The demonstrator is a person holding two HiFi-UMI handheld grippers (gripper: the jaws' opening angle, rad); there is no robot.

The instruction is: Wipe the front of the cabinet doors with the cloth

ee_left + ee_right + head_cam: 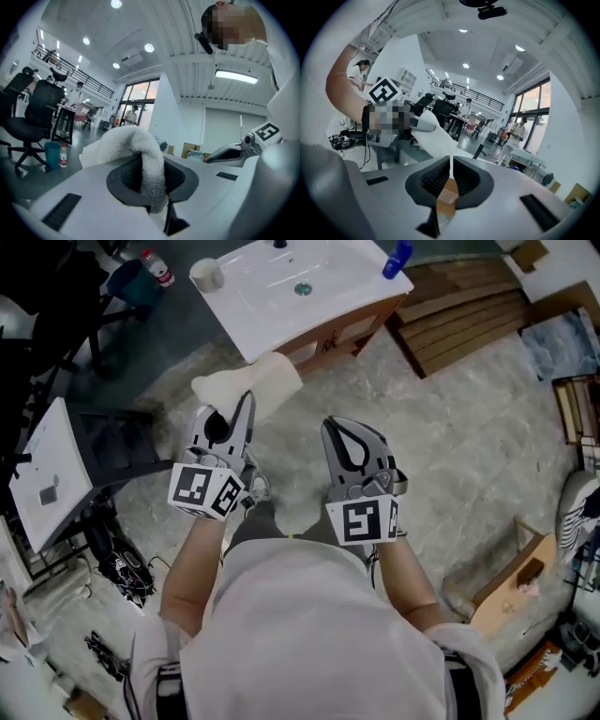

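Note:
A white cloth point(251, 384) hangs from my left gripper point(246, 403), which is shut on it; in the left gripper view the cloth point(138, 149) is folded down between the jaws. My right gripper point(331, 430) is held beside it at the same height, shut with nothing in it, its jaws meeting in the right gripper view point(451, 174). The cabinet point(334, 335) stands ahead of both grippers under a white sink top point(281, 298). Only a strip of its brown wooden front shows. The cloth point(436, 138) is apart from the cabinet.
A cup point(206, 275) and a blue bottle point(397, 259) stand on the sink top. Wooden planks point(469, 306) lie to the cabinet's right. A black chair point(56, 324), a blue bin point(127, 279) and a white panel point(52, 474) are at the left. A cardboard box point(511, 582) sits at the right.

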